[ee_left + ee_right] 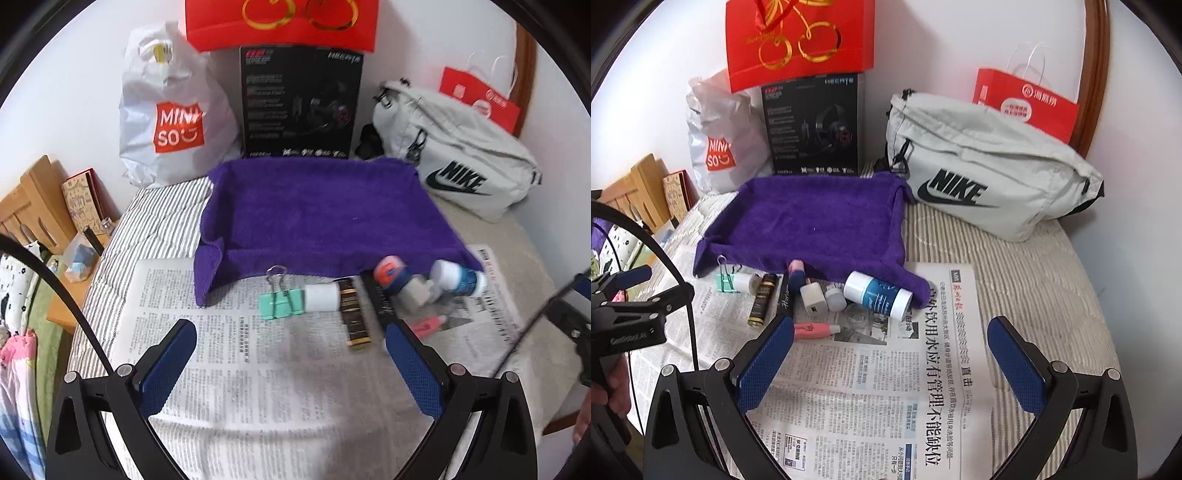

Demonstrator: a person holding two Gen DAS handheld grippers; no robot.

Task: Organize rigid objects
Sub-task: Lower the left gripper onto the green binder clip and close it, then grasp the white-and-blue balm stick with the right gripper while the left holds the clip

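A purple towel tray (812, 218), its corners pinched up into low walls, sits at the far side of the bed with nothing in it, which makes it look like the place the small things are meant to go. They lie in a loose row on the newspaper (871, 387) just along the tray's near edge, close enough that each should need only a short lift over the rim.

From left to right the row holds a mint binder clip (281, 302), a small white roll (322, 297) touching it, a brown-and-gold tube (355, 317), a long black box (785, 297), a pink-capped tube (796, 272), a white charger plug (812, 298), a small grey-white jar (835, 298) and a blue-and-white bottle (881, 294) lying on its side against the tray's near right corner. A pink marker (814, 329) lies a little nearer than the rest.

The left gripper (290, 350) hangs above the paper with its fingers spread wide and nothing between them, facing the clip and the tube. The right gripper (892, 350) is likewise wide apart and empty, its left pad just beside the marker. By my reading nothing is sorted yet, and both tools are lined up for a first pick.

Against the far wall stand a Miniso bag (173, 110), a headset box (301, 103) and a Nike waist bag (979, 166).
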